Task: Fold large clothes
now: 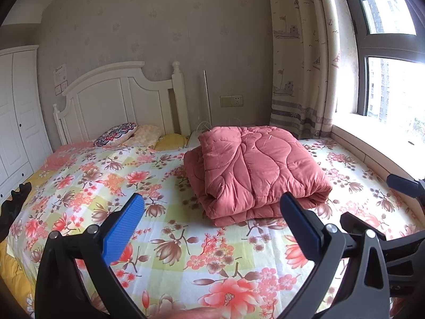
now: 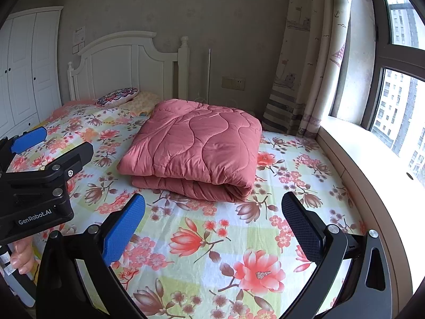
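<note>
The bed (image 2: pixel 186 239) fills most of the room, its floral sheet (image 1: pixel 186 252) spread flat from the white headboard (image 1: pixel 114 101) to the near edge. A patterned curtain (image 2: pixel 305 66) hangs beside the bright window (image 2: pixel 398 106) on the right, and a white wardrobe (image 1: pixel 16 122) stands on the left. On the sheet, toward the window side of the bed's middle, lies the pink quilted comforter (image 2: pixel 196 146), folded into a thick, puffy stack with the rounded fold facing the near edge. Small pillows (image 1: pixel 117 134) sit against the headboard. The left hand-held gripper (image 1: pixel 212 228) hovers above the sheet just short of the comforter, its blue-padded fingers spread wide on nothing. The right hand-held gripper (image 2: pixel 213 226) hangs beside it, likewise spread wide with nothing between its fingers.
</note>
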### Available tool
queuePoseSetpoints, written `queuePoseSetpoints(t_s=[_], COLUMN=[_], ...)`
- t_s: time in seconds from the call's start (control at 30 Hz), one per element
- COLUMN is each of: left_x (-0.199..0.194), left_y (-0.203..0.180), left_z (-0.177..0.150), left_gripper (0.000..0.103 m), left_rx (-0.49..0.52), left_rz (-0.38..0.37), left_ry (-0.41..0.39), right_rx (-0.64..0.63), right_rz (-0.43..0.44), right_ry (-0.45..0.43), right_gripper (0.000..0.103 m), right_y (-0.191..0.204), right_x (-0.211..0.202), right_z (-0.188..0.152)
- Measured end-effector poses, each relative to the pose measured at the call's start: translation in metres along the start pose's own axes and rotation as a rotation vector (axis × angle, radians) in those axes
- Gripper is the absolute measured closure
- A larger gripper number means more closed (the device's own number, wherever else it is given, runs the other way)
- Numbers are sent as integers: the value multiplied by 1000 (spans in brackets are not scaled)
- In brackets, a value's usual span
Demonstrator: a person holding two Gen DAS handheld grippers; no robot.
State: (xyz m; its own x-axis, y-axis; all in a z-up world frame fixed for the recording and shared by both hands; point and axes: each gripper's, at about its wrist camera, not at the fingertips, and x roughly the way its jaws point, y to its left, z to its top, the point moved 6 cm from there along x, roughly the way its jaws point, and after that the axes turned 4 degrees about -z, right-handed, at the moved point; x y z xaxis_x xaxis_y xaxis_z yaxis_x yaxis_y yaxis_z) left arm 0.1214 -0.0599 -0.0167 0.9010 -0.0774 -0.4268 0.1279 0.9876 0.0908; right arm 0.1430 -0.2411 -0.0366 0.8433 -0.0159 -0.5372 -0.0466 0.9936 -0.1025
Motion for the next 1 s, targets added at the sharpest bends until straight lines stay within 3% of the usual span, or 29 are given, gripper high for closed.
queuePoseSetpoints(t_s=[0.5,1.0], left_x=[-21,-1], left_y=[5,7], left_z=[9,8], left_gripper=[2,2], left_rx=[-13,-21], left_rz=[-6,-55], left_ry=[-46,-73], right_rx=[-13,17], right_rz=[7,51], right_ry=[-24,-31], right_gripper=[4,4], right_y=[8,12], right_x=[-13,0], right_z=[9,13])
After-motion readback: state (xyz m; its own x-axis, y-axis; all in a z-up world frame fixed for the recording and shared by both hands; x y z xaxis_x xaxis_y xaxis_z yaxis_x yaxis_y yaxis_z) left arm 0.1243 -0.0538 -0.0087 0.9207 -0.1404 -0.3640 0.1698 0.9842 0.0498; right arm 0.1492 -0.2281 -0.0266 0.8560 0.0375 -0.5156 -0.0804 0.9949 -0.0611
